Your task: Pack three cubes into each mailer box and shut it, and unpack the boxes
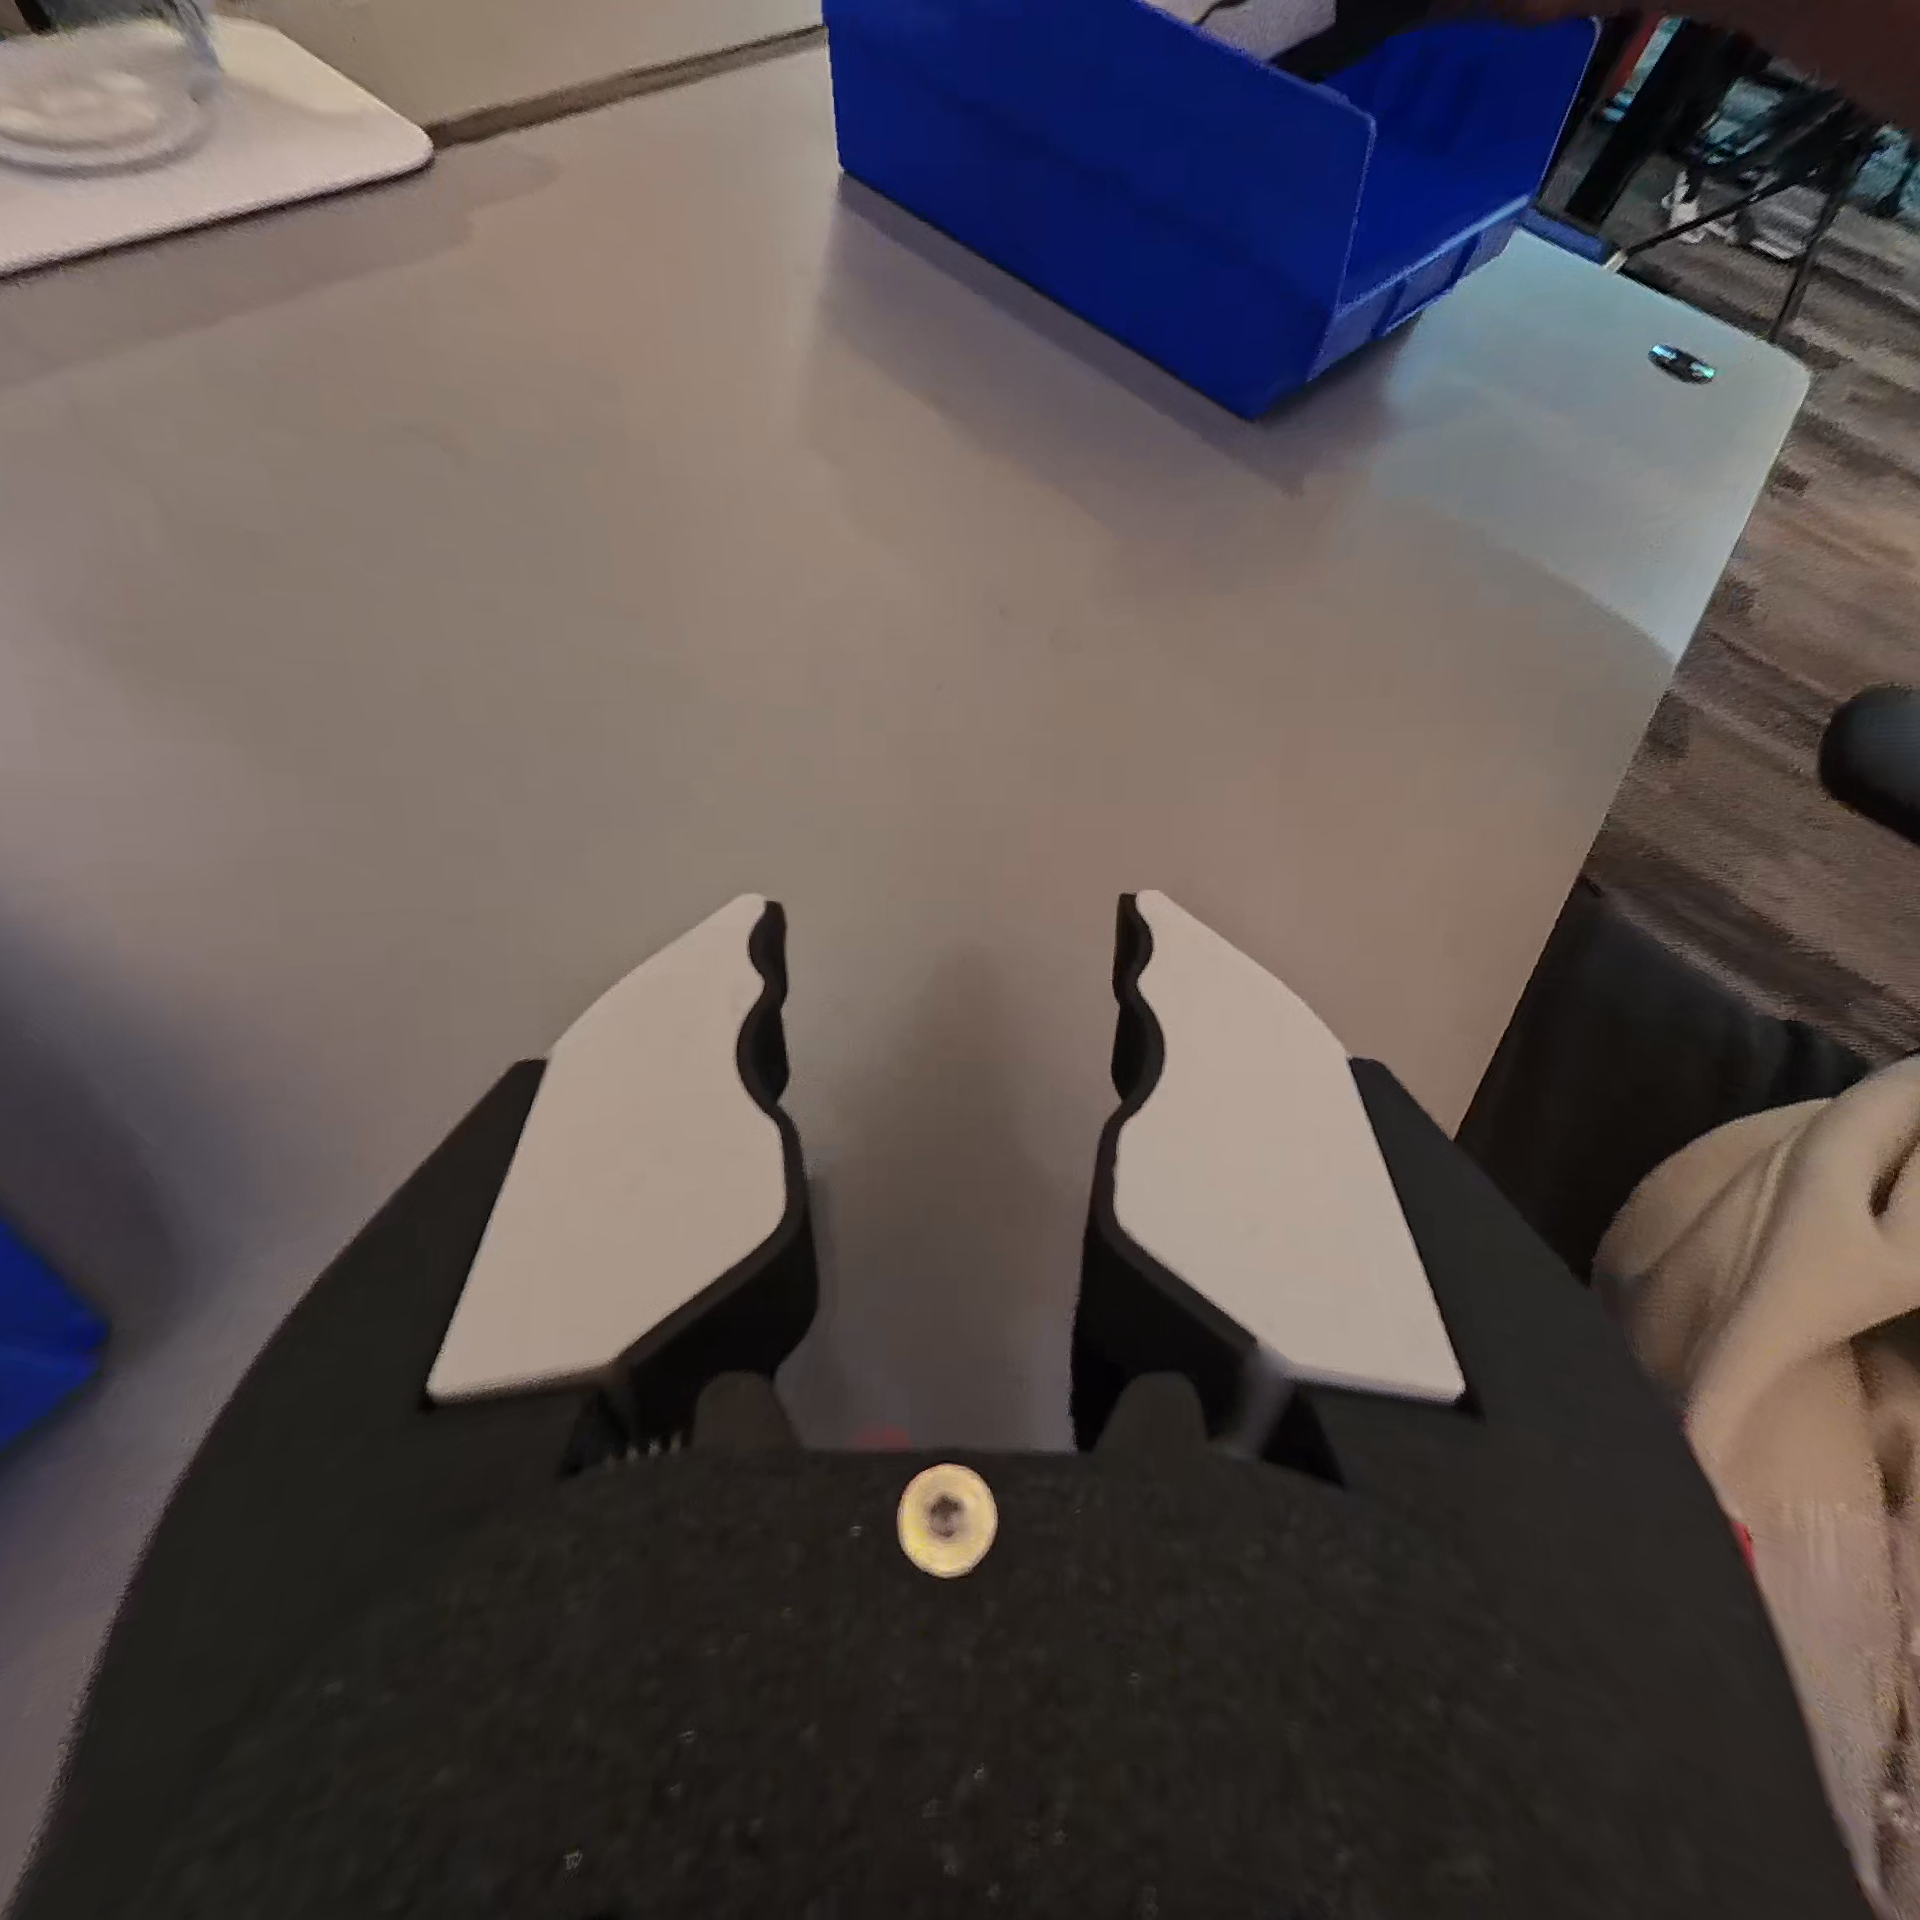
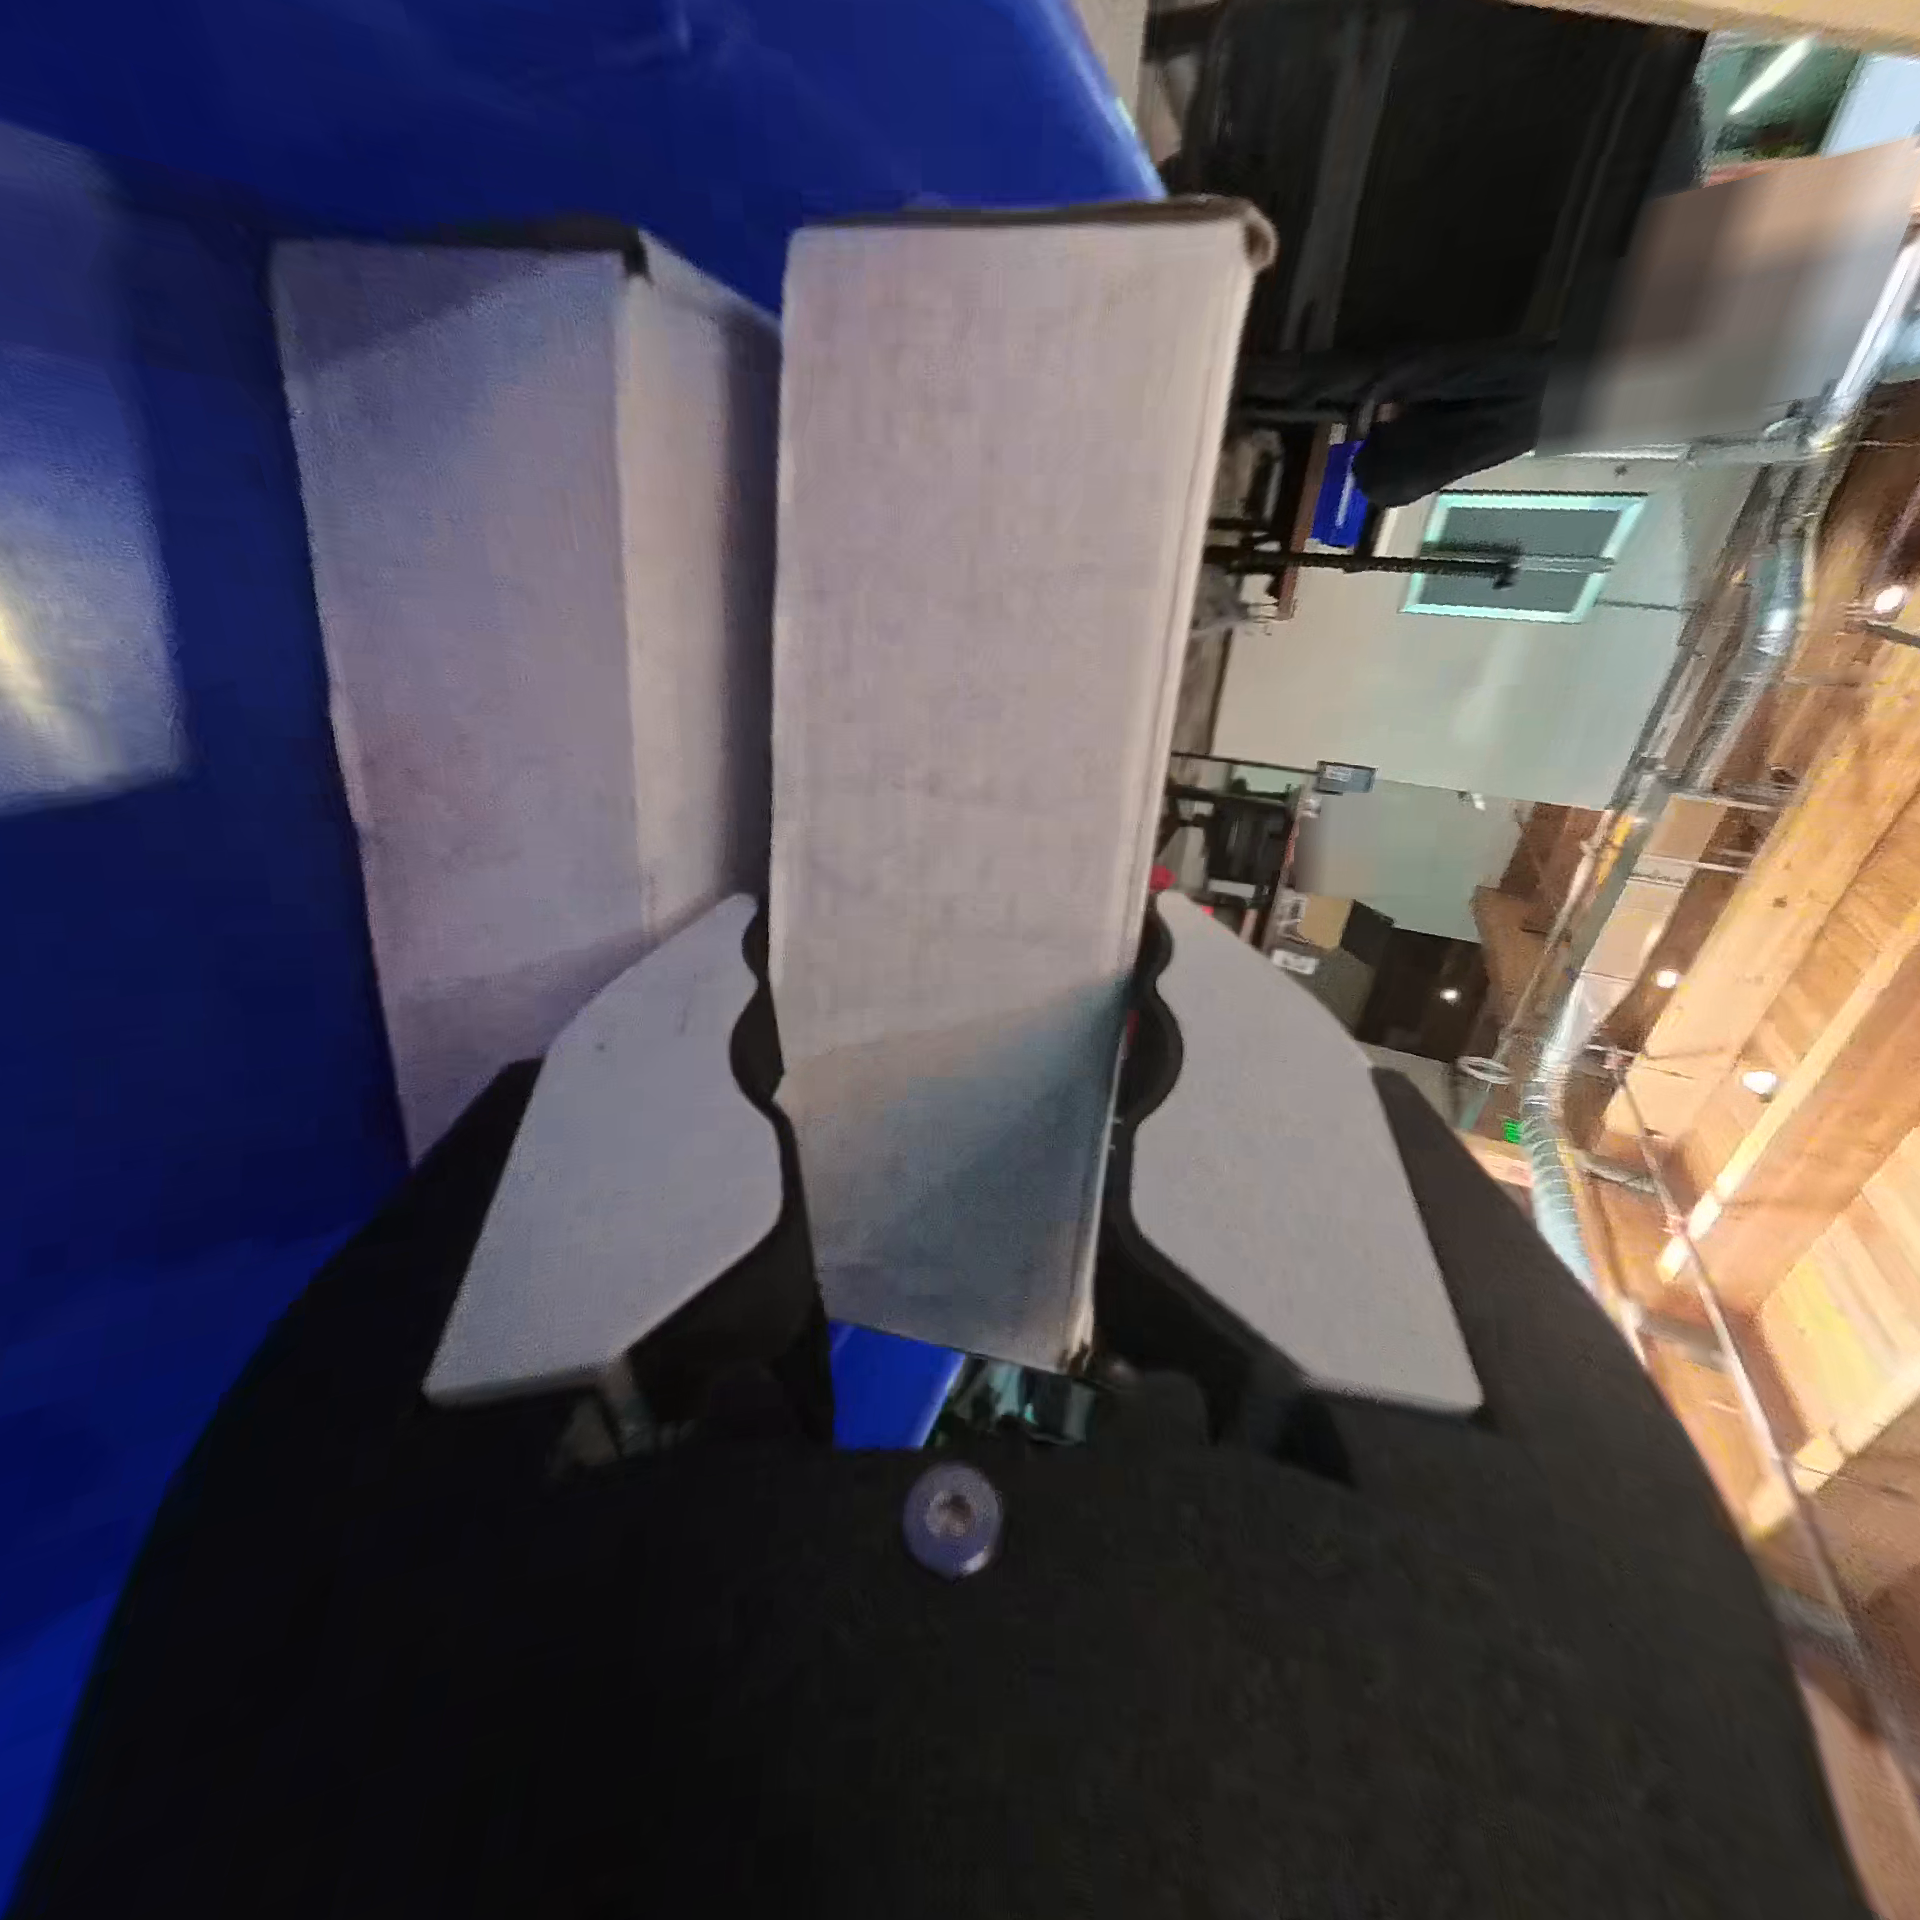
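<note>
My right gripper (image 2: 951, 925) is shut on a white mailer box (image 2: 987, 623), held by its narrow sides and standing on edge in the right wrist view. A second white mailer box (image 2: 499, 623) stands to its left inside a blue bin (image 2: 208, 1039). My left gripper (image 1: 951, 914) is open and empty, low over the bare grey table (image 1: 623, 623). No cubes are in view. The blue bin also shows in the left wrist view (image 1: 1143, 208) at the far right of the table.
A white mat (image 1: 208, 166) with a clear glass item lies at the table's far left. Another blue thing (image 1: 42, 1340) shows at the left edge. The table's right edge (image 1: 1714, 582) drops to the floor. A beige sleeve (image 1: 1787, 1351) is at the right. The grippers' ends are close to 50 centimetres from one another.
</note>
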